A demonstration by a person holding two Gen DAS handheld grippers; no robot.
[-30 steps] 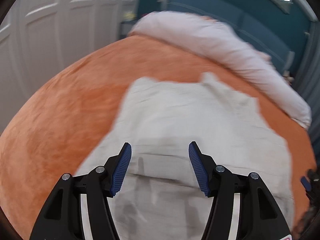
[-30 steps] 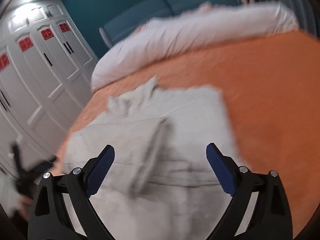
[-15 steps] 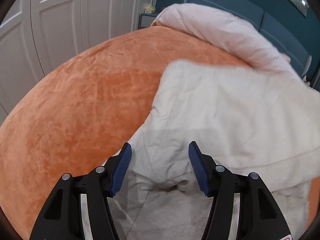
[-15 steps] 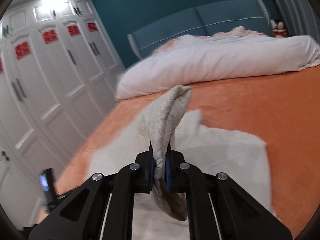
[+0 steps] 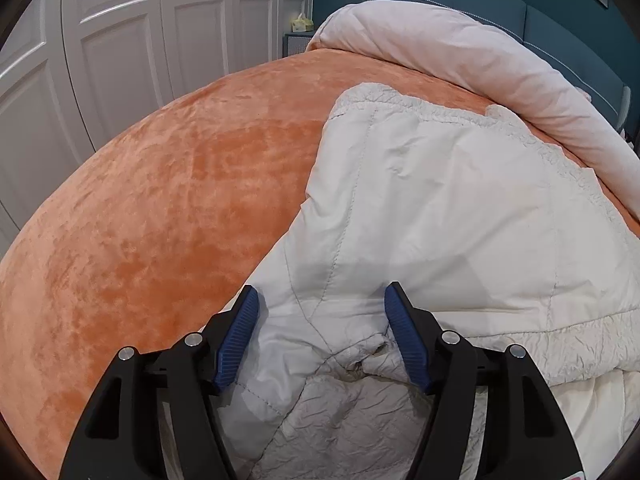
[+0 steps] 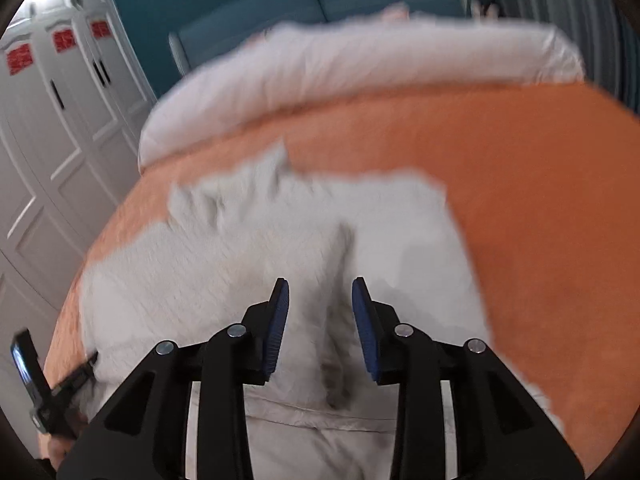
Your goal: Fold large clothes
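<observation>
A large cream padded jacket (image 5: 440, 208) lies on an orange bed cover (image 5: 160, 208), with a part folded over on top. In the left wrist view my left gripper (image 5: 322, 312) is open, its blue pads either side of a bunched fold near the jacket's left edge. In the right wrist view, which is blurred, the jacket (image 6: 248, 248) lies spread out and my right gripper (image 6: 320, 304) is open just above a raised ridge of cloth. The left gripper (image 6: 48, 396) shows at the lower left of that view.
A rolled white duvet (image 5: 480, 64) lies along the head of the bed in front of a teal headboard (image 6: 280, 4). White wardrobe doors (image 5: 100, 40) stand to the left of the bed. A tissue box (image 5: 301, 24) sits on a bedside stand.
My right gripper, shut on a lifted fold of the jacket half a second ago, has opened and the fold has dropped onto the jacket. The left gripper stayed open and moved closer.
</observation>
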